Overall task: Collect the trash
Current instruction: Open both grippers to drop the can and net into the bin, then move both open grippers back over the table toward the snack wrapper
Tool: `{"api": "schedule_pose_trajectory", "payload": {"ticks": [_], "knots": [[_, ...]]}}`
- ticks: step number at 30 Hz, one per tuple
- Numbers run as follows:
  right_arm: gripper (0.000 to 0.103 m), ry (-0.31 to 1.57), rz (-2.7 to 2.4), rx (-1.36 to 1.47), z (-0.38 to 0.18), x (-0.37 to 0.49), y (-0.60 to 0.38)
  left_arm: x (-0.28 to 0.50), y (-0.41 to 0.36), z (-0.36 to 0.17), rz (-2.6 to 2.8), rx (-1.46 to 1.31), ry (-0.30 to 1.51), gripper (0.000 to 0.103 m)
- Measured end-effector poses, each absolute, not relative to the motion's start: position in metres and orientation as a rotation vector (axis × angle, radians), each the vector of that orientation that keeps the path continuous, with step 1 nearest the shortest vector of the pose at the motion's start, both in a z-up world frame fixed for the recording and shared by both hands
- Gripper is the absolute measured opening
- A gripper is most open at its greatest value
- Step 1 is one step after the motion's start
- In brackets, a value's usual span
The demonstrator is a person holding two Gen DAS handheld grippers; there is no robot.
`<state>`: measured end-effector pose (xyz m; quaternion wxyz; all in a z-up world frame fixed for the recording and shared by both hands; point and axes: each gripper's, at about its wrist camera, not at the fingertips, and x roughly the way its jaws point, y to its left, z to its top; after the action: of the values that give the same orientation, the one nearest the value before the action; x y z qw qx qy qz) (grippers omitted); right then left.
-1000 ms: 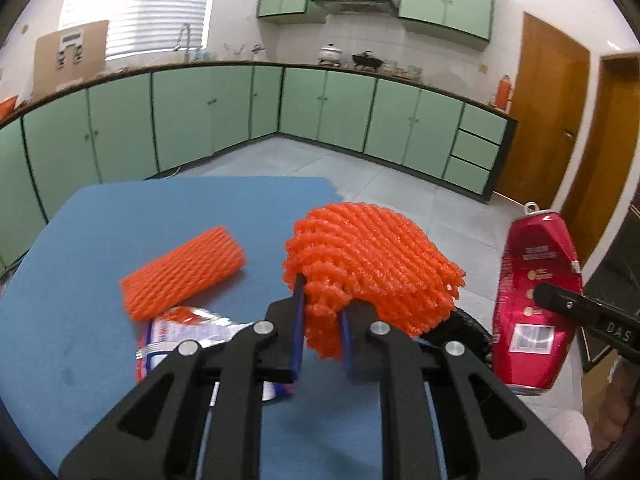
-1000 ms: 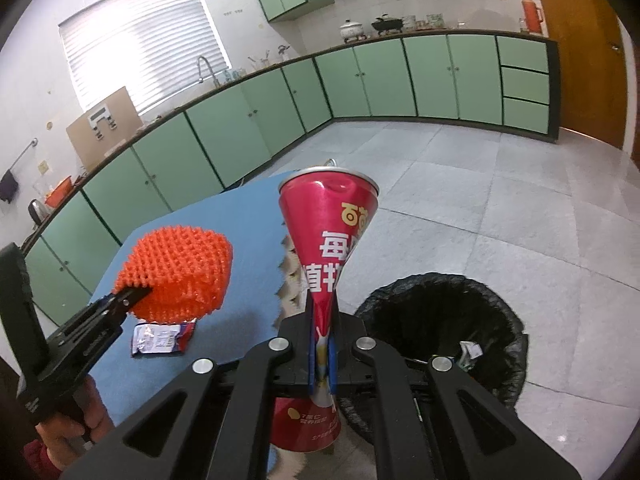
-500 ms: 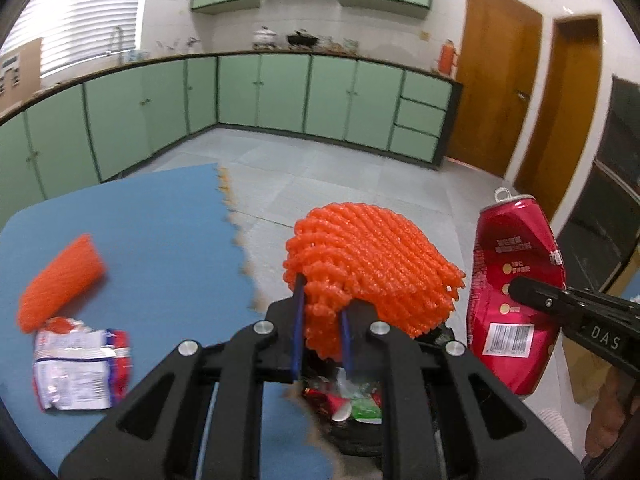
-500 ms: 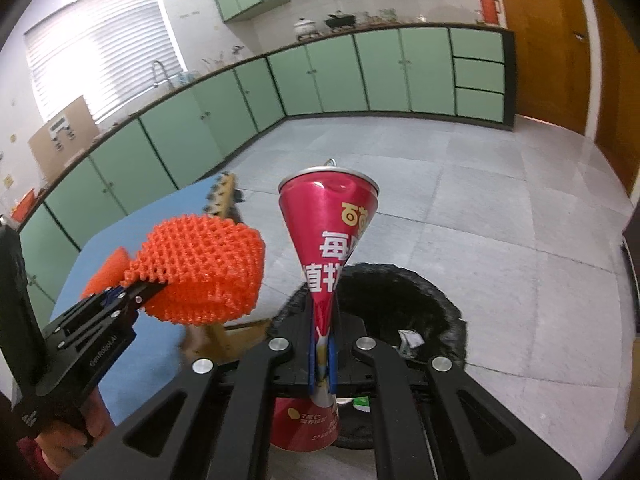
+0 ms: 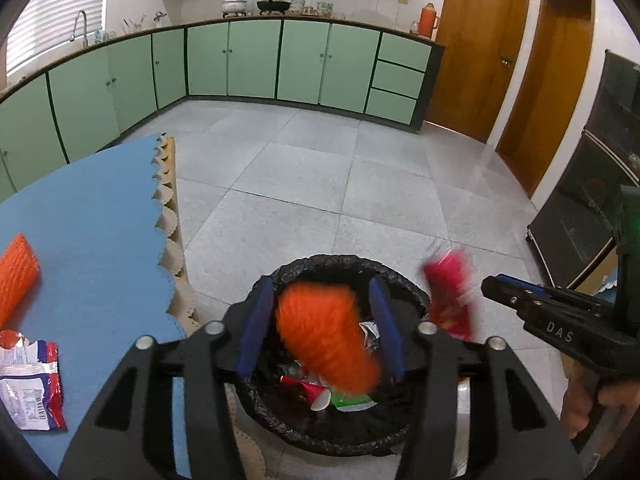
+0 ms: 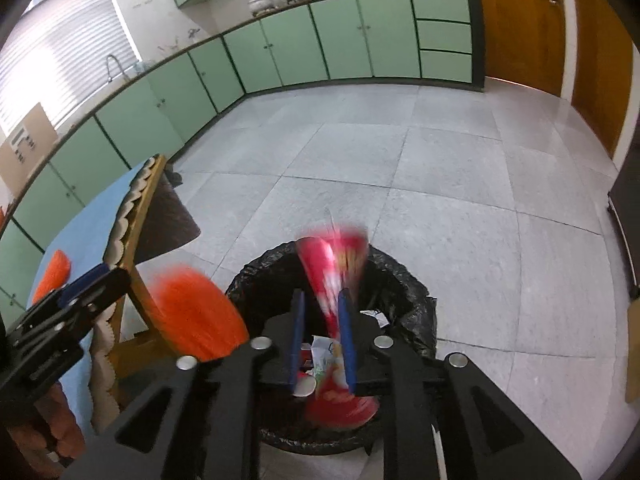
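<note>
A black-lined trash bin [image 5: 352, 264] [image 6: 404, 276] stands on the floor right below both grippers. My left gripper [image 5: 320, 320] is open over it, and an orange foam net [image 5: 324, 340] falls, blurred, between the fingers; it also shows in the right wrist view [image 6: 196, 316]. My right gripper [image 6: 322, 336] is open, and a crushed red can [image 6: 336, 280] drops, blurred, between its fingers. The can [image 5: 450, 296] also shows beside the right gripper [image 5: 508, 292] in the left wrist view. The bin holds other trash.
A blue-topped table [image 5: 88, 224] stands left of the bin with a second orange foam net [image 5: 16, 276] and a snack wrapper [image 5: 32, 384] on it. Grey tiled floor, green cabinets [image 5: 256, 64] and wooden doors [image 5: 476, 56] lie beyond.
Both grippers moved from the table to above the bin and opened. The orange net and the red can have left the fingers and fall toward the bin.
</note>
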<state>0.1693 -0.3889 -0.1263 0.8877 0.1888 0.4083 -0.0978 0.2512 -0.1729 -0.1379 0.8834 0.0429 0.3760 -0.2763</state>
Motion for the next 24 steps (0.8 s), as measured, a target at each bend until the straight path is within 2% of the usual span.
{"api": "schedule_pose_trajectory", "payload": {"ticks": [1,4,6,9,17,24], "knots": [[0.024,0.843,-0.206,0.393,-0.125,0.167,-0.39,0.254,-0.173,-0.135,-0.577,0.086,0.781,0.052],[0.04,0.819,-0.218,0.396,-0.117,0.16,-0.388,0.25,-0.168,-0.13,-0.566,0.075,0.765,0.055],[0.057,0.8,-0.223,0.392,-0.111,0.157,-0.386,0.247,-0.16,-0.124,-0.554,0.065,0.748,0.059],[0.076,0.762,-0.238,0.377,-0.096,0.151,-0.379,0.241,-0.138,-0.11,-0.522,0.041,0.709,0.063],[0.097,0.67,-0.198,0.331,-0.059,0.144,-0.337,0.221,-0.062,-0.074,-0.355,-0.005,0.608,0.075],[0.097,0.631,-0.081,0.271,-0.041,0.158,-0.27,0.204,0.014,-0.061,-0.154,0.018,0.559,0.079]]}}
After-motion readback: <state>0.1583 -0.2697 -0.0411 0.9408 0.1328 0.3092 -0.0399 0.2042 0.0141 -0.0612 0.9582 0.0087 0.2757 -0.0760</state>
